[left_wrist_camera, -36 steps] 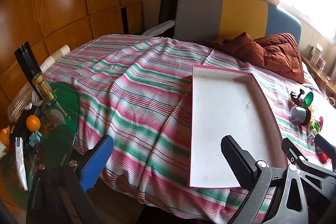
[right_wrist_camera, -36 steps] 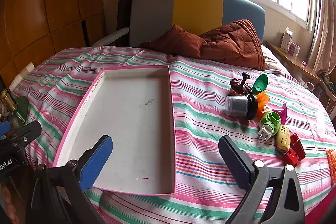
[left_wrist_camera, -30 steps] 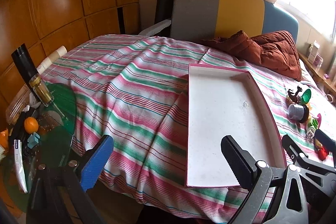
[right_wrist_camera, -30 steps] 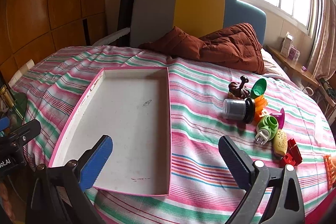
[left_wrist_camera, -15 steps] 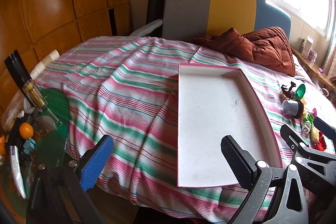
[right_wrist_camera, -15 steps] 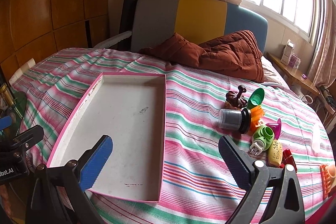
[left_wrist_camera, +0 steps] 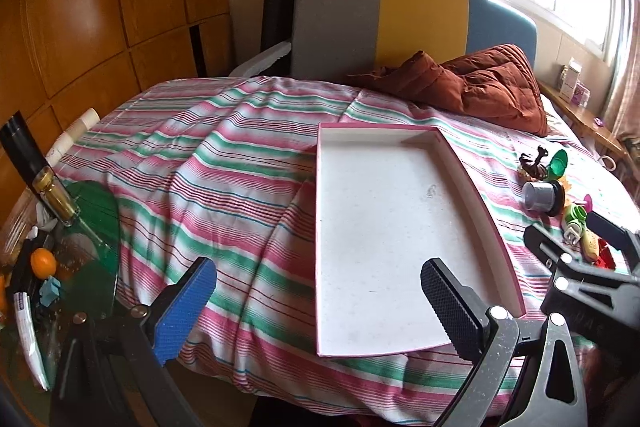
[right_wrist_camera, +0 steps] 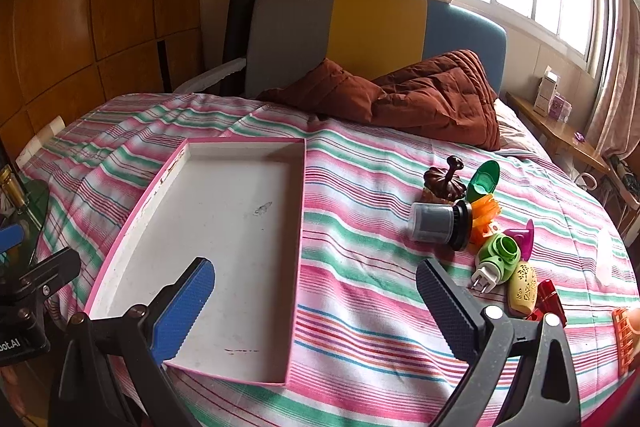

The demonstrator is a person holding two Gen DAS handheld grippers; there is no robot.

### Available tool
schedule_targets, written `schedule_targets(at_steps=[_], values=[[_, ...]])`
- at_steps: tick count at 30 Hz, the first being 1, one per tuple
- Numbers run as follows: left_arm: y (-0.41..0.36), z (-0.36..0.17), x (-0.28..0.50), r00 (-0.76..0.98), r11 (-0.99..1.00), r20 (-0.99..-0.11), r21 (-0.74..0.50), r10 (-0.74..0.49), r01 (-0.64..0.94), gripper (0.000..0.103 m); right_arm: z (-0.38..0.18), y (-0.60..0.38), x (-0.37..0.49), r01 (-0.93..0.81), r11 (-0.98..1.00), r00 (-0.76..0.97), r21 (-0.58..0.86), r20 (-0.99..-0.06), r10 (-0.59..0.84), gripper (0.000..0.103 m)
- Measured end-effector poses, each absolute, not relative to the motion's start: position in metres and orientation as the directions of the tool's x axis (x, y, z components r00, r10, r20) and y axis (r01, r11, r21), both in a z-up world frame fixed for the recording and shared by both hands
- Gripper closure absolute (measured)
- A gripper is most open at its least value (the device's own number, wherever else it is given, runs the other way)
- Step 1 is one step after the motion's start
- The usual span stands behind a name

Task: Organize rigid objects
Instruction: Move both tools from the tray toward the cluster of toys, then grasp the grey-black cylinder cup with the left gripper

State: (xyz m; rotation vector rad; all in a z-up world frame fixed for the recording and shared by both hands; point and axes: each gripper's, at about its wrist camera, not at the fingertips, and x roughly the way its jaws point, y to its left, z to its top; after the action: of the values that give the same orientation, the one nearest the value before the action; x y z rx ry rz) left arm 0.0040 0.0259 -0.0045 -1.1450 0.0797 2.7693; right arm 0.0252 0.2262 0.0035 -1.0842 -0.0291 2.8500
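Note:
A shallow white tray with a pink rim (right_wrist_camera: 148, 195) (left_wrist_camera: 480, 203) lies empty on the striped bed. To its right sits a cluster of small rigid objects: a grey and black cylinder (right_wrist_camera: 438, 225) (left_wrist_camera: 542, 195), a brown figurine (right_wrist_camera: 444, 183), a green cap (right_wrist_camera: 486, 177), an orange piece (right_wrist_camera: 486, 213), a green plug-in device (right_wrist_camera: 498, 257), a cream oval piece (right_wrist_camera: 522, 285) and a red piece (right_wrist_camera: 550, 297). My left gripper (left_wrist_camera: 316, 291) is open and empty over the bed's near edge, left of the tray. My right gripper (right_wrist_camera: 314, 293) is open and empty above the tray's near right corner.
A rust-brown quilt (right_wrist_camera: 420, 99) lies at the headboard. A green glass side table (left_wrist_camera: 88, 227) on the left holds a bottle (left_wrist_camera: 36, 171), an orange (left_wrist_camera: 42, 263) and clutter. A wooden shelf (right_wrist_camera: 560, 131) runs under the window on the right.
Both grippers have drawn back and risen slightly, so the tray and the objects look smaller and farther. Jaws stay open. Nothing on the bed has moved.

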Motion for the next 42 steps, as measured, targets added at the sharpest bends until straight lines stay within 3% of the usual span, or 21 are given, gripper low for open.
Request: schedule_targets(at_steps=[14,25,30,39,42], values=[[0.046,-0.010,-0.003,-0.662,-0.977,-0.735,-0.002,0.147,-0.215,0.000,0.017,0.310,0.017,-0.193,-0.981,-0.727,0.004,-0.672,0.140,0.000],[0.076,0.000,-0.013,-0.614,-0.929,-0.716,-0.136,0.332,-0.345,0.000,0.010,0.473,0.027,-0.463,-0.878,-0.684,0.123,-0.679,0.266,0.000],[0.113,0.007,-0.021,-0.568,-0.889,-0.713,-0.176,0.411,-0.423,0.000,-0.002,0.513,0.039,-0.550,-0.773,-0.682,0.317,-0.705,0.196,0.000],[0.206,-0.002,-0.044,-0.429,-0.805,-0.758,-0.208,0.492,-0.555,0.000,0.003,0.520,0.044,-0.562,-0.735,-0.703,0.380,-0.687,0.183,0.000],[0.240,-0.003,-0.046,-0.423,-0.785,-0.771,-0.156,0.475,-0.599,0.000,0.005,0.522,0.046,-0.553,-0.729,-0.719,0.403,-0.673,0.173,0.000]])
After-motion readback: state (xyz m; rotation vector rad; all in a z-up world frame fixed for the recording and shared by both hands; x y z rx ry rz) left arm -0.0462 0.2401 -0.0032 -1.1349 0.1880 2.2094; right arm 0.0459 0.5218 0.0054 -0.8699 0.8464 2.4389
